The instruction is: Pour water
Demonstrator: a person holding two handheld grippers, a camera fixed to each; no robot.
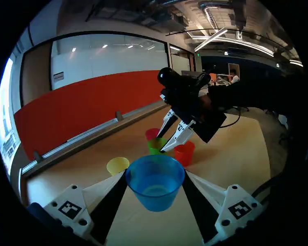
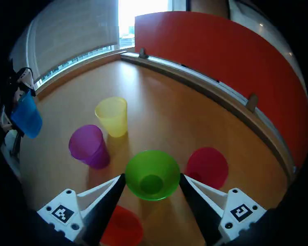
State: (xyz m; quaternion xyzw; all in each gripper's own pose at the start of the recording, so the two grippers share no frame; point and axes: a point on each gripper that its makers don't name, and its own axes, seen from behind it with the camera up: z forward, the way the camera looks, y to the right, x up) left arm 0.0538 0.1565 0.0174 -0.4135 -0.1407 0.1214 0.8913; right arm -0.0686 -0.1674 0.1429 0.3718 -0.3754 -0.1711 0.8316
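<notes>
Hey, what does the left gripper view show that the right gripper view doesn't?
Left gripper view: what looks like water inside the blue cup, plus the right gripper seen from outside. Right gripper view: a purple cup and a bright window. Both: blue cup, yellow cup, green cup, red cup, orange cup, wooden table.

You have a yellow cup (image 2: 111, 116) just beside a purple cup (image 2: 88, 146) on the wooden table (image 2: 166, 102). A red partition (image 2: 236, 53) runs along its edge.
</notes>
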